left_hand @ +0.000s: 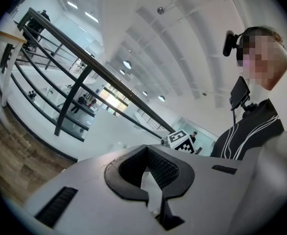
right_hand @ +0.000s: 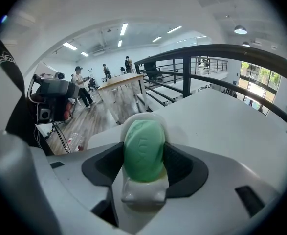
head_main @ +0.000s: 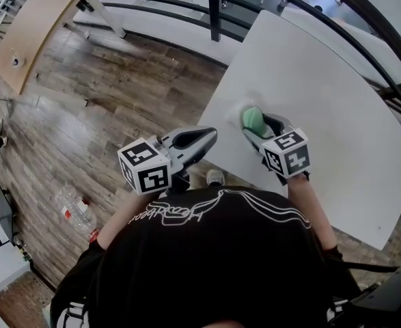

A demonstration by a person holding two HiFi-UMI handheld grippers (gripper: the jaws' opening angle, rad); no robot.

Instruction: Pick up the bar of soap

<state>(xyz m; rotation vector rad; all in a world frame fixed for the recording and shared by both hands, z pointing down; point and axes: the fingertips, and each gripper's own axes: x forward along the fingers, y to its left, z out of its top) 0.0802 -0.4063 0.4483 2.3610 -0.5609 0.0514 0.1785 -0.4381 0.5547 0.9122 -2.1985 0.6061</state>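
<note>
The bar of soap (head_main: 253, 119) is a green oval, standing on edge between the pads of my right gripper (head_main: 257, 124), which is shut on it. It sits in or just over a white soap dish (head_main: 242, 108) near the left corner of the white table (head_main: 323, 101); whether they touch is hidden. In the right gripper view the soap (right_hand: 143, 148) fills the gap of the right gripper (right_hand: 143, 160), with the dish (right_hand: 142, 194) below it. My left gripper (head_main: 210, 134) hangs left of the table corner over the floor. In its own view the left gripper (left_hand: 155, 192) is shut on nothing.
A plastic bottle (head_main: 76, 211) lies on the wooden floor at lower left. A long wooden table (head_main: 36, 19) stands at upper left, and a black railing (head_main: 214, 9) runs behind the white table. People (right_hand: 80, 84) stand far off.
</note>
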